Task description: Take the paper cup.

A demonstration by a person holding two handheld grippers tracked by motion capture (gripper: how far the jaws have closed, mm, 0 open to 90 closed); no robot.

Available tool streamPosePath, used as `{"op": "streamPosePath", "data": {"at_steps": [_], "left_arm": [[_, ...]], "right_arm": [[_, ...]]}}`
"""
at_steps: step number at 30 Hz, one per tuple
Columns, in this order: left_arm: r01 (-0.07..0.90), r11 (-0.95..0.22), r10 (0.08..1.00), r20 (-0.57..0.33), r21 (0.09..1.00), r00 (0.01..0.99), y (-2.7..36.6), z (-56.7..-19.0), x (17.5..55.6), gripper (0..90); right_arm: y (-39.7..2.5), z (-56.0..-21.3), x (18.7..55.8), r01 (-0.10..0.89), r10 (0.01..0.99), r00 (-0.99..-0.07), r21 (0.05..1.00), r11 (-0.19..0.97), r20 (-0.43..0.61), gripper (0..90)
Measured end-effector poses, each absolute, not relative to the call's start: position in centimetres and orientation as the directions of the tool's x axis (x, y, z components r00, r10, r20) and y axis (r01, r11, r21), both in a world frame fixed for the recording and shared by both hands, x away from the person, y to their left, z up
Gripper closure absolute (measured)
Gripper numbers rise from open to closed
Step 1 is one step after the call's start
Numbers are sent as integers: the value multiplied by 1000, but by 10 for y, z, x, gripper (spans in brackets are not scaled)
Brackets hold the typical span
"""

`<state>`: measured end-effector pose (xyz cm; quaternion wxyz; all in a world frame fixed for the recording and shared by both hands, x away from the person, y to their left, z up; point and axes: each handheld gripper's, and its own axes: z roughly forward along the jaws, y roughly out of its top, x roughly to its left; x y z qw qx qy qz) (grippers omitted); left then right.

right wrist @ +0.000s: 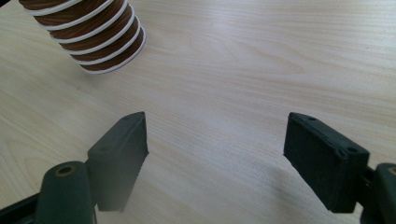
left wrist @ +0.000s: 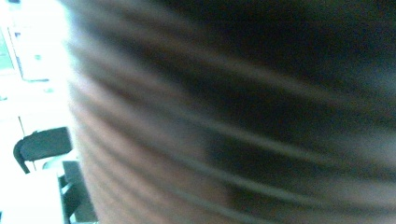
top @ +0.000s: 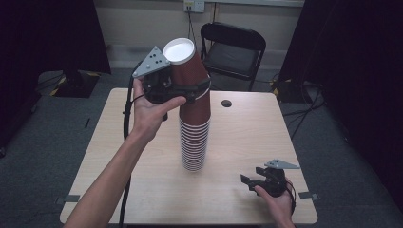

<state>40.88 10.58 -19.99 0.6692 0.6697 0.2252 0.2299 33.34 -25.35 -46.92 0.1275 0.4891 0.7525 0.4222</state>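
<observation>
- Left gripper (top: 190,89) clamped around top cup (top: 187,71) of cup stack (top: 195,137), table (top: 142,190) centre.
- Right gripper (top: 259,183), jaws wide apart, empty, at stack's 4 o'clock.
- Advice: lift straight along the stack's tilt; avoid crushing.

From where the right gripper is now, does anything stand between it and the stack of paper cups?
Nothing visible does. The right gripper rests open near the table's front edge, and only bare wood lies between it and the base of the cup stack. The left gripper clamps the top cup.

No text, label, brand, number or sign can be read.
</observation>
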Motion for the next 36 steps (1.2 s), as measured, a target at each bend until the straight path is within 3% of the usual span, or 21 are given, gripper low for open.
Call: {"op": "streamPosePath", "data": {"at_steps": [36], "left_arm": [[26,77,628,-69,997,775,172,-222,375,110]], "right_arm": [[-252,-470,334,632,844,-487,757,164,224,214]]}}
